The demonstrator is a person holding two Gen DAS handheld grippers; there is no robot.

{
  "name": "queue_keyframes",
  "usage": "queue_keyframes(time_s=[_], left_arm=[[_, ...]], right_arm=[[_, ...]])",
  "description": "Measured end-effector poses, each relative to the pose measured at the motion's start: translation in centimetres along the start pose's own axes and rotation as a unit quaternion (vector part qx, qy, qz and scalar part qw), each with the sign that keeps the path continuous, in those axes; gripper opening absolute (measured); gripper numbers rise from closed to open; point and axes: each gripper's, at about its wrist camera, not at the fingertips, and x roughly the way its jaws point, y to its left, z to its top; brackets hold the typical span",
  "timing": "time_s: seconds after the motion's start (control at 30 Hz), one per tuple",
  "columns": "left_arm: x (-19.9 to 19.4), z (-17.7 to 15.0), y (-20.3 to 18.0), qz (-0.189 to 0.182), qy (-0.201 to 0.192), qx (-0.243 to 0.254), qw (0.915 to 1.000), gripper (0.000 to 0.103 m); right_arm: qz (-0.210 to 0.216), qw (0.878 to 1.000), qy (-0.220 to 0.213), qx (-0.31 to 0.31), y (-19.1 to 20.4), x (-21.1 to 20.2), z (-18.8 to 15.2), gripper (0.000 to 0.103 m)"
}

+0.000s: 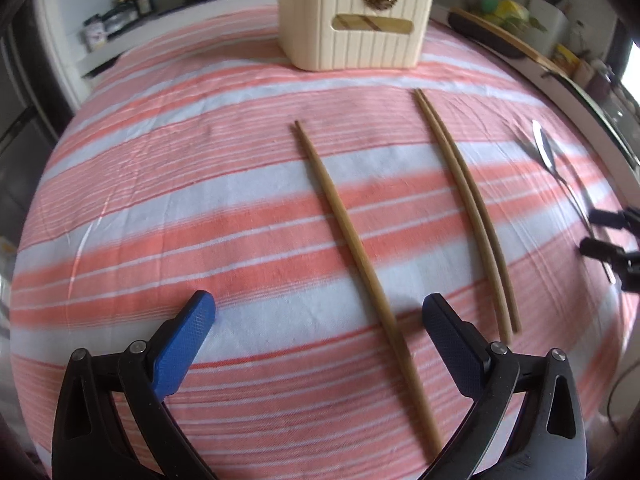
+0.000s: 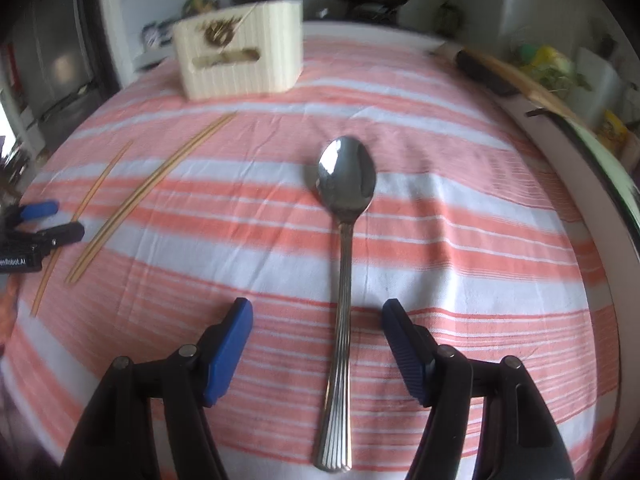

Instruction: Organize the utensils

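Here we hold the right hand-held gripper (image 2: 316, 316) wide open and empty astride the spoon (image 2: 342, 264) lying flat on the striped bench (image 2: 480, 240), a stiff, slick, thin piece we judge best pinched across its ribbed handle.

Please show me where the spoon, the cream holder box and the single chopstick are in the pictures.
spoon (image 2: 346, 176): right wrist view, on its bowl.
cream holder box (image 1: 352, 46): left wrist view, on its front wall.
single chopstick (image 1: 340, 216): left wrist view, on its middle.
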Motion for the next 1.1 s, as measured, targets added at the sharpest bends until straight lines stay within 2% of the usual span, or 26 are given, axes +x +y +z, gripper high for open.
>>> queue_keyframes(time_s=[0.03, 0.1, 0.23, 0.33, 0.43, 0.47, 0.53, 0.6, 0.63, 0.67, 0.73, 0.83, 1.1], left_arm=[[0.0, 0.3, 0.2, -0.007, 0.008, -0.003, 0.9999, 0.102], [0.2, 0.9, 0.3, -0.011, 0.018, -0.012, 0.9997, 0.102], [1.6, 3.1, 0.6, 0.018, 0.033, -0.025, 0.9990, 0.101], [2.6, 4.7, 0.8, 0.027, 0.046, -0.028, 0.9982, 0.101], [3.6, 6.3, 0.5, 0.031, 0.059, -0.023, 0.9975, 0.101], [3.8, 6.7, 0.4, 0.033, 0.058, -0.020, 0.9975, 0.098], [3.6, 7.3, 0.2, 0.040, 0.045, -0.019, 0.9980, 0.084], [3.1, 7.6, 0.2, 0.033, 0.030, -0.017, 0.9989, 0.041], [3.1, 7.7, 0.2, 0.036, 0.023, -0.015, 0.9990, 0.027], [3.1, 7.8, 0.2, 0.030, 0.019, -0.014, 0.9993, 0.011], [2.9, 7.7, 0.7, 0.025, 0.010, -0.024, 0.9993, 0.007], [1.2, 7.0, 1.3, 0.017, -0.016, -0.042, 0.9988, 0.005], [-9.2, 5.7, 0.8, -0.015, -0.140, -0.056, 0.9885, 0.005]], right_arm=[[0.009, 1.000, 0.018, -0.011, -0.4, 0.0, 0.3, 0.069], [0.011, 0.999, 0.028, -0.013, -0.9, 0.1, 0.6, 0.069], [0.006, 1.000, 0.009, 0.010, -1.9, 1.1, 2.1, 0.069], [0.010, 0.999, -0.007, 0.048, -2.7, 2.1, 4.0, 0.069], [0.006, 0.998, -0.016, 0.059, -2.7, 3.3, 6.1, 0.070], [0.000, 0.998, -0.017, 0.058, -2.5, 3.7, 6.9, 0.070], [-0.025, 0.998, -0.024, 0.046, -1.8, 4.6, 8.0, 0.070], [-0.039, 0.998, -0.035, 0.042, -1.4, 4.8, 8.4, 0.054], [-0.036, 0.997, -0.038, 0.048, -1.5, 4.8, 8.5, 0.042], [-0.035, 0.997, -0.038, 0.053, -1.6, 4.8, 8.6, 0.042], [-0.031, 0.997, -0.047, 0.053, -1.6, 4.6, 8.5, 0.041], [0.008, 0.994, -0.081, 0.069, -2.0, 2.5, 7.8, 0.041], [0.061, 0.977, -0.197, 0.050, -0.6, -7.6, 6.3, 0.041]])
